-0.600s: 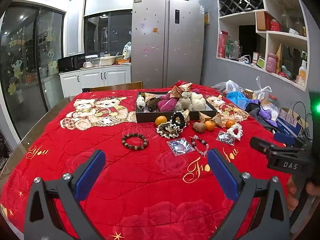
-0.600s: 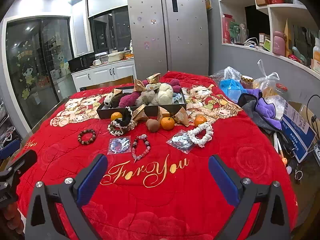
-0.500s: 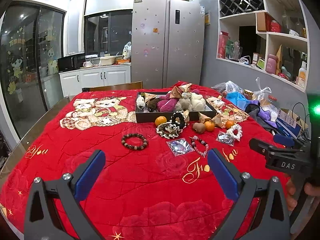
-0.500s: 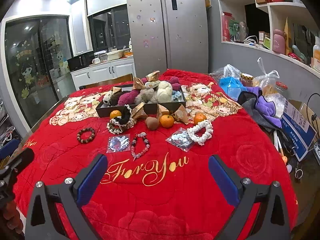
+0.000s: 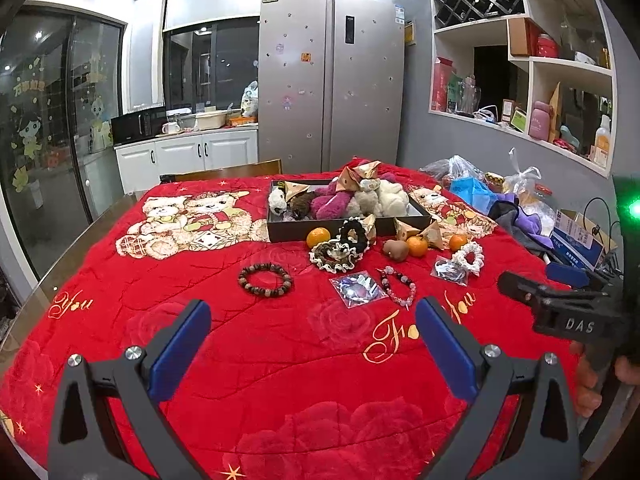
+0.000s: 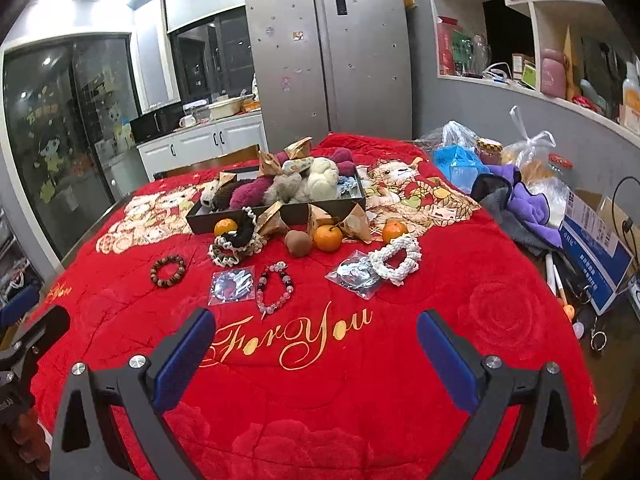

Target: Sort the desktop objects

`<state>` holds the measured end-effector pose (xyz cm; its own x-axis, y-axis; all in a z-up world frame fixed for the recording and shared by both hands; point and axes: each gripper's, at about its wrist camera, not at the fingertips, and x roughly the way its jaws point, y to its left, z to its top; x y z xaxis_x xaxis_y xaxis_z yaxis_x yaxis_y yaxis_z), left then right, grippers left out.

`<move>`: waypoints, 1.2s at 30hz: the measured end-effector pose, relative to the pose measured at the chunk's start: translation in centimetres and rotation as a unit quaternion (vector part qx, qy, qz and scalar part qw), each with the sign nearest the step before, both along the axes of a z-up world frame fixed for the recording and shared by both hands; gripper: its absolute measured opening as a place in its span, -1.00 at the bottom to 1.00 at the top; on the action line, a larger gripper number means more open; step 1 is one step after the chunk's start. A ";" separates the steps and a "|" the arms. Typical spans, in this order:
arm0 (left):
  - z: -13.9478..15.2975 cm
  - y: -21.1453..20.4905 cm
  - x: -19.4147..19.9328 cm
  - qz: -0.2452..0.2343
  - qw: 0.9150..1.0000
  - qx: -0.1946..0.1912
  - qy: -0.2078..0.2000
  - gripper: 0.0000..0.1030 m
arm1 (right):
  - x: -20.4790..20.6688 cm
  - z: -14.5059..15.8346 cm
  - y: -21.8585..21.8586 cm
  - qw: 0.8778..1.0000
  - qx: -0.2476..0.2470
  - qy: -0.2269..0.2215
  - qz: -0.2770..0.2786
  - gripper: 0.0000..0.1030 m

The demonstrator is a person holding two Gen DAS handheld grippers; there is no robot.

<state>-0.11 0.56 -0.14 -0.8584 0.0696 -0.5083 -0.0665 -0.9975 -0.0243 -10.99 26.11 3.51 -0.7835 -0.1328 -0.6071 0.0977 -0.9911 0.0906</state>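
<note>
A red rose-patterned blanket [image 6: 320, 420] covers the table. Low in frame, the left gripper [image 5: 312, 336] and right gripper [image 6: 316, 344] hover spread and empty. Sorting looks unstarted: next reach mid-frame for the pink bead bracelet [image 6: 275, 286], then the dark tray [image 6: 248, 220] beyond.

Plush red blanket [image 6: 400, 360]; glossy steel fridge [image 6: 328, 48].

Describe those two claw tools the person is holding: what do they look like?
Each is a dark grey two-finger claw with silver bolts and blue pads inside the fingers. The left gripper and right gripper match. Seen side-on, the right one bears white "DAS" lettering and a green light.
</note>
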 end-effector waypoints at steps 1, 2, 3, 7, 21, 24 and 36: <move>0.0 0.1 0.0 -0.001 1.000 -0.002 0.000 1.00 | 0.0 -0.1 -0.3 1.000 0.005 -0.002 0.004 1.00; 0.0 0.1 0.0 -0.002 1.000 -0.004 0.000 1.00 | 0.0 -0.2 -0.4 1.000 0.007 -0.002 0.006 1.00; 0.0 0.1 0.0 -0.002 1.000 -0.004 0.000 1.00 | 0.0 -0.3 -0.6 1.000 0.012 -0.003 0.005 1.00; -0.2 0.0 -0.2 -0.003 1.000 -0.002 -0.004 1.00 | 0.2 -0.4 -1.1 1.000 0.022 0.003 0.003 1.00; -1.2 0.4 -1.0 -0.012 1.000 -0.010 -0.017 1.00 | 0.8 -0.4 -1.6 0.996 0.062 0.061 -0.036 1.00; -1.4 0.3 -1.1 -0.015 1.000 -0.009 -0.018 1.00 | 0.5 -0.6 -1.4 0.998 0.044 0.047 -0.018 1.00; -2.4 -0.6 -1.8 -0.015 1.000 -0.004 -0.026 1.00 | 1.3 -1.0 -4.1 0.997 0.041 0.028 0.066 1.00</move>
<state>-1.95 -0.05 -2.54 -0.8288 0.0901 -0.5522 -0.0949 -0.9953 -0.0198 -9.73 22.00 2.48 -0.7949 -0.1892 -0.5764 0.2310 -0.9729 0.0008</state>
